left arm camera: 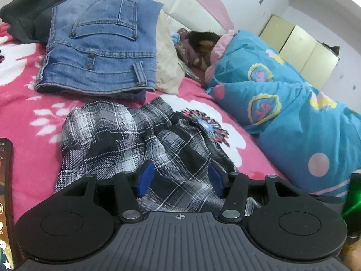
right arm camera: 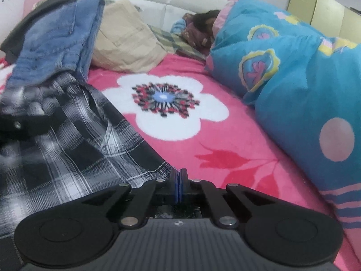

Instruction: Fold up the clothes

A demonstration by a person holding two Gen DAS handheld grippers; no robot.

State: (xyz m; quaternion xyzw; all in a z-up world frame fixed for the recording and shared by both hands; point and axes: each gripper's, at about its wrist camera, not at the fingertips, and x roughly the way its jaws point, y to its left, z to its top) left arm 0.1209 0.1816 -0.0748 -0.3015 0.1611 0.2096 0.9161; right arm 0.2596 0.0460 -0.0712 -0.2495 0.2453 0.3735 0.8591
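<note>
The plaid garment (left arm camera: 126, 140) lies crumpled on the pink flowered bedspread (left arm camera: 24, 103), just in front of the folded jeans (left arm camera: 99, 45), and I read it as the next piece to fold. The jeans look done: they sit flat and squared, with a dark garment (left arm camera: 29, 15) behind them and a beige pillow (left arm camera: 167, 67) at their side. To my right a blue quilt (left arm camera: 282, 103) is heaped over a person lying on the bed, so I work in the strip of bedspread between the quilt and the folded pile.

My left gripper (left arm camera: 179, 178) hangs over the near part of the plaid cloth, pointing forward and somewhat downward. Its jaws stand about half open with the cloth rising between them; I cannot see the blue pads (left arm camera: 145, 178) pressing on it, so I take it as straddling the fabric, not gripping it.

My right gripper (right arm camera: 178, 185) is tipped more steeply toward the bed at the plaid garment's right edge. Its jaws are fully together, pad against pad. The edge of the cloth runs right up to the tips, yet from this view I cannot tell whether any fabric is pinched between them. My guess is that it means to hold that edge so the cloth can be drawn out flat, while the left takes the other side.

A phone (left arm camera: 5, 203) lies at the far left of the left camera's view.
</note>
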